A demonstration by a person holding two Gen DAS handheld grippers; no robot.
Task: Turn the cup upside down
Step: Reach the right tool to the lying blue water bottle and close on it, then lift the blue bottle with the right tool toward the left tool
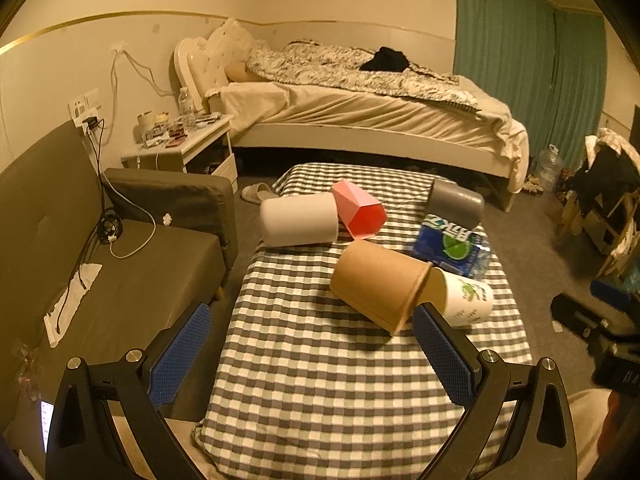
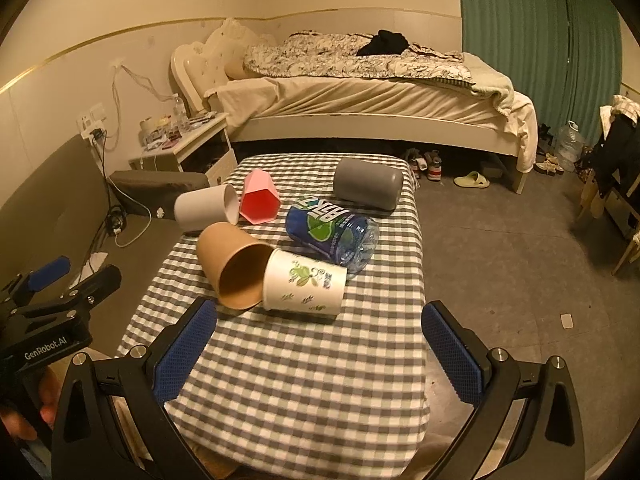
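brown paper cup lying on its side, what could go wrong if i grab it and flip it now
1. The brown paper cup touches the white printed cup; lifting it may roll that one toward the checked cloth's edge.
2. The blue-labelled bottle lies just behind and could get knocked.
3. Paper walls may crush under a hard squeeze.

1. White printed cup (image 1: 466,298): mouth end hidden behind the brown cup (image 1: 380,282) in left wrist view.
2. Surface (image 2: 304,380): near edge cut off by the frame.
3. Nightstand clutter (image 1: 168,128): too small to identify.
4. Bottle (image 2: 332,232) label text unreadable.
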